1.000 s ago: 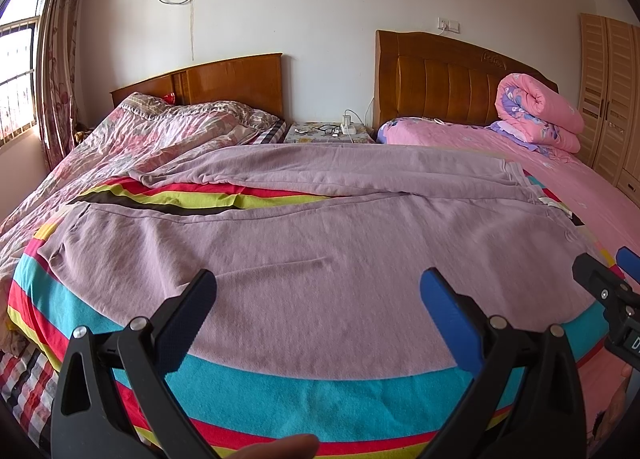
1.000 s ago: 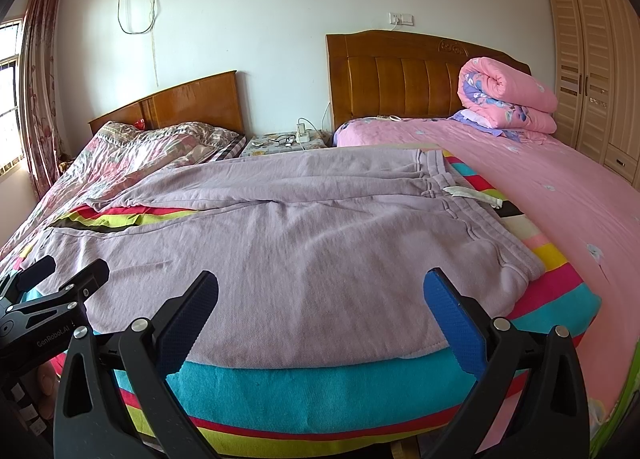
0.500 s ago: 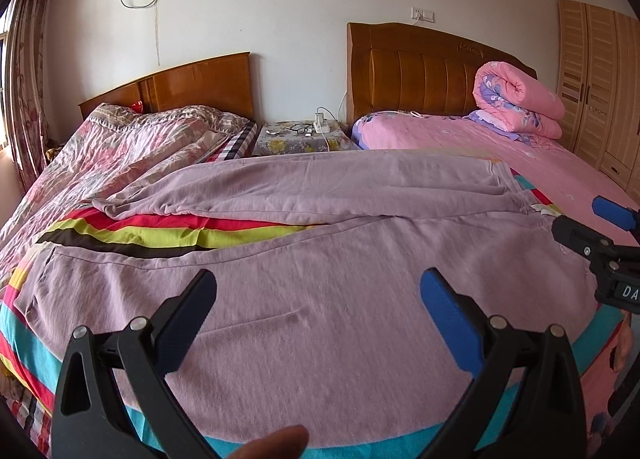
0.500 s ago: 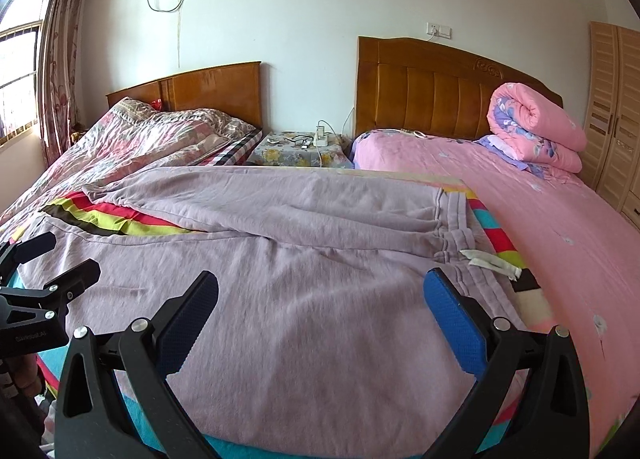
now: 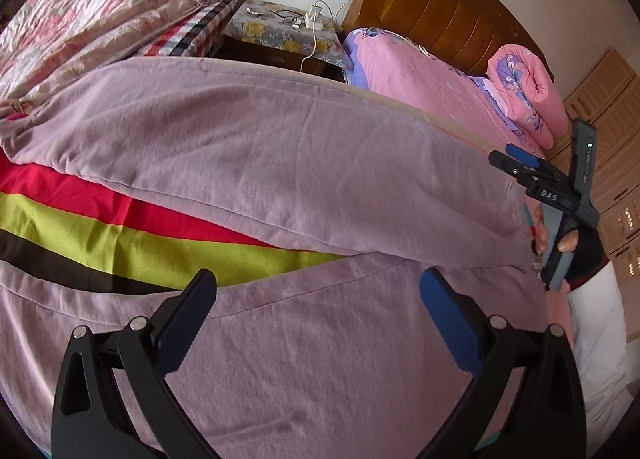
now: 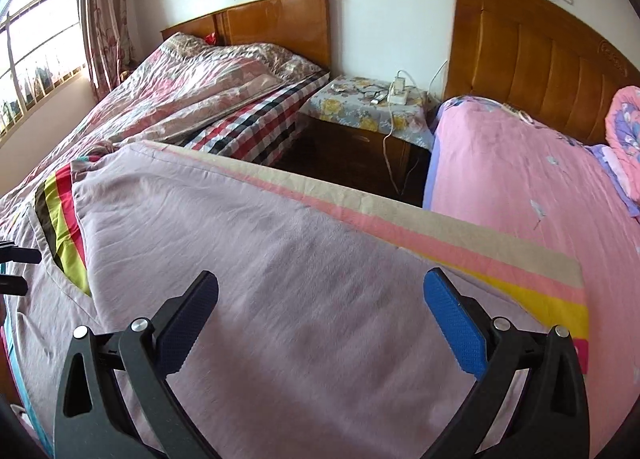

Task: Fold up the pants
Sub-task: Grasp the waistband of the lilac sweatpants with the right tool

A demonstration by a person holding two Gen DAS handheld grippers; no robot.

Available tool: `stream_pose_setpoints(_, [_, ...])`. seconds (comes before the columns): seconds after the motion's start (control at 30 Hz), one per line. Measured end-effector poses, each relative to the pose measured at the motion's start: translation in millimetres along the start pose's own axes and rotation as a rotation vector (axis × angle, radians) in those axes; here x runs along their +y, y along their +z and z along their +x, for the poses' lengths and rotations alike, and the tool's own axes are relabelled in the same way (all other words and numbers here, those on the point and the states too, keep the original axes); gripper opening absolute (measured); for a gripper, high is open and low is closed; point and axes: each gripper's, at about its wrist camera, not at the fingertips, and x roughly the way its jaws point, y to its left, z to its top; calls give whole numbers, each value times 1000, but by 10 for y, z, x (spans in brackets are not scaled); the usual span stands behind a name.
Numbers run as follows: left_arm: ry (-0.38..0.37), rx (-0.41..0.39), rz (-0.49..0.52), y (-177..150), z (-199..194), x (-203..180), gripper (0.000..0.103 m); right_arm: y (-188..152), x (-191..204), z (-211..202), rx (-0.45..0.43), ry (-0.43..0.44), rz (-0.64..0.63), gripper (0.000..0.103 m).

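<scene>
Lilac pants point(image 5: 280, 163) lie flat on a striped blanket point(image 5: 120, 235), legs spread apart with the coloured stripes showing between them. My left gripper point(image 5: 316, 299) hovers open over the near leg, close above the fabric, nothing between its fingers. In the right wrist view the pants point(image 6: 280, 279) fill the foreground and my right gripper point(image 6: 320, 307) stands open just above them near the far leg's upper part. The right gripper point(image 5: 516, 163) also shows at the right edge of the left wrist view, held by a hand point(image 5: 560, 239).
A floral-covered nightstand point(image 6: 368, 107) with a power strip sits between two wooden headboards. A rumpled floral quilt point(image 6: 192, 91) covers the left bed. The pink bed point(image 6: 520, 179) carries a rolled pink quilt point(image 5: 528, 91). A wardrobe point(image 5: 616, 139) stands at far right.
Both grippers have moved forward and down over the pants, now hovering close above the fabric. Both stay open.
</scene>
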Motion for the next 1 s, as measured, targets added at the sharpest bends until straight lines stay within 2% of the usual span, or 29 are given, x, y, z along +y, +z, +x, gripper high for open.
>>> stream_pose_setpoints(0.1, [-32, -25, -49, 183, 100, 108, 101, 233, -61, 504, 89, 83, -55, 99])
stream_pose_setpoints(0.2, [-142, -64, -118, 343, 151, 206, 102, 439, -106, 857, 138, 147, -90, 92])
stream_pose_setpoints(0.23, [-157, -65, -133, 393, 177, 219, 102, 485, -103, 949, 157, 173, -98, 86])
stream_pose_setpoints(0.27, [-169, -52, -143, 433, 215, 219, 102, 528, -99, 1043, 178, 196, -107, 80])
stream_pose_setpoints(0.33, [-191, 0, -158, 510, 301, 211, 102, 556, -70, 1200, 227, 223, -135, 74])
stream_pose_setpoints(0.4, [-212, 42, -185, 561, 369, 229, 101, 569, -3, 1242, 230, 234, -182, 72])
stream_pose_setpoints(0.43, [-225, 51, -201, 577, 388, 237, 101, 588, 24, 1254, 228, 242, -182, 64])
stream_pose_setpoints(0.47, [-228, 58, -211, 591, 409, 246, 101, 596, 44, 1249, 225, 246, -182, 39])
stream_pose_setpoints(0.5, [-225, 58, -219, 605, 425, 254, 101, 588, 91, 1232, 228, 247, -196, 25])
stream_pose_setpoints(0.53, [-216, 49, -226, 637, 442, 269, 101, 562, 162, 1207, 223, 222, -226, 22])
stream_pose_setpoints(0.63, [-182, 21, -251, 739, 504, 332, 101, 479, 324, 982, 175, 145, -275, 13])
stream_pose_setpoints(0.77, [-128, -18, -285, 753, 430, 456, 101, 274, 763, 220, 14, 26, -351, 11])
stream_pose_setpoints(0.9, [-148, -65, -272, 559, 104, 470, 101, -315, 1423, -593, -111, -82, -411, 11])
stream_pose_setpoints(1.0, [-137, -87, -208, 278, -134, 391, 101, -961, 1866, -951, -135, -125, -379, 11])
